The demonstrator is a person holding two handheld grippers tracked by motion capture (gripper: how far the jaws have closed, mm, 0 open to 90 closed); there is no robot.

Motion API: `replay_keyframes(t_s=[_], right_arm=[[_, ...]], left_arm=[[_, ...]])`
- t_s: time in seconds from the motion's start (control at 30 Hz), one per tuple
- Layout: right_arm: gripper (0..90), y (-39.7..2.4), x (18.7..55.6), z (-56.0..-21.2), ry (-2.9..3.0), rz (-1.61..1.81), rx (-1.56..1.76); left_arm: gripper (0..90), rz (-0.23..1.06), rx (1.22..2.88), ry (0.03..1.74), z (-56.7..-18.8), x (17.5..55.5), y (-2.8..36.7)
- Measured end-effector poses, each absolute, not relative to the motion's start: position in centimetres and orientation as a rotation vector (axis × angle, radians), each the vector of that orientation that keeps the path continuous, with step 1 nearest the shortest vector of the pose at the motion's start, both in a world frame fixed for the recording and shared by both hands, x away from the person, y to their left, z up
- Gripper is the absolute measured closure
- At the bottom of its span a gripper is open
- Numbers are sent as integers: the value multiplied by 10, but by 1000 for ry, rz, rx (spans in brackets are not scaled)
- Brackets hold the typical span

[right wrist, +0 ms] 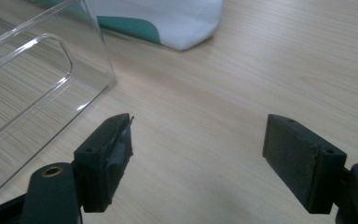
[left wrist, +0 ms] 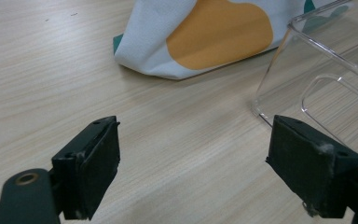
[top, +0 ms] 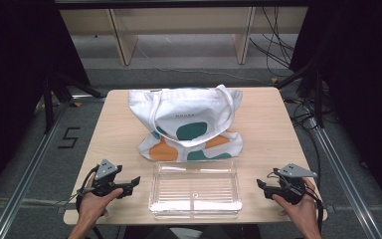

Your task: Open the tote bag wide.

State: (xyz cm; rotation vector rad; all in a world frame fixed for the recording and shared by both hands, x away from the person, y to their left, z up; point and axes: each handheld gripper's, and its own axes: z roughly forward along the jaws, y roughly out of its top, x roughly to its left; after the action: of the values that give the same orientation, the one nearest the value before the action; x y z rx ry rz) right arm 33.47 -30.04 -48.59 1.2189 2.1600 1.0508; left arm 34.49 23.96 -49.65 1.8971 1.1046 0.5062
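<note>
Though flat, tray point(top: 195, 188) lengthwise left-right.

Bright even overhead light on the table point(top: 268, 129), dark surroundings, soft shadows, slightly soft focus

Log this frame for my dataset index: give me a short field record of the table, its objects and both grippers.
surface: wooden table
far object: white tote bag with teal and orange patches, lying flat
near object: clear plastic tray, empty, just in front of the bag
left gripper: open, holding nothing, left of the tray
right gripper: open, holding nothing, right of the tray
contact: neither gripper touches bag or tray
</note>
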Motion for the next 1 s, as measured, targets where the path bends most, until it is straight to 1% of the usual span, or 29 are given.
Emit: replay_keyframes(t_s=[0.33,0.5,0.53,0.57,0.6,0.63,0.67,0.8,0.87,1.0], right_arm=[[198,-302,334,-484,2182,1049,1234],[196,-301,335,-481,2139,1034,1190],[203,-298,334,-479,2153,1044,1233],[223,-300,336,-478,2160,1040,1178],[280,-299,337,-475,2161,1035,1152],[300,-297,335,-471,2160,1034,1190],[290,-297,337,-468,2149,1034,1153],[305,-289,338,-456,2151,1026,1112],[326,-286,342,-448,2150,991,1026],[358,-280,346,-430,2132,1015,1010]], left_arm=[[162,506,1881,1113,-496,345,240],[162,512,1879,1119,-496,345,239],[163,516,1882,1116,-495,344,240],[163,513,1894,1108,-495,345,241],[163,501,1884,1119,-496,345,241],[163,495,1877,1124,-496,345,241],[165,489,1871,1128,-496,345,241],[166,501,1872,1136,-496,345,241],[168,501,1875,1135,-497,345,241],[169,508,1871,1133,-496,345,241]])
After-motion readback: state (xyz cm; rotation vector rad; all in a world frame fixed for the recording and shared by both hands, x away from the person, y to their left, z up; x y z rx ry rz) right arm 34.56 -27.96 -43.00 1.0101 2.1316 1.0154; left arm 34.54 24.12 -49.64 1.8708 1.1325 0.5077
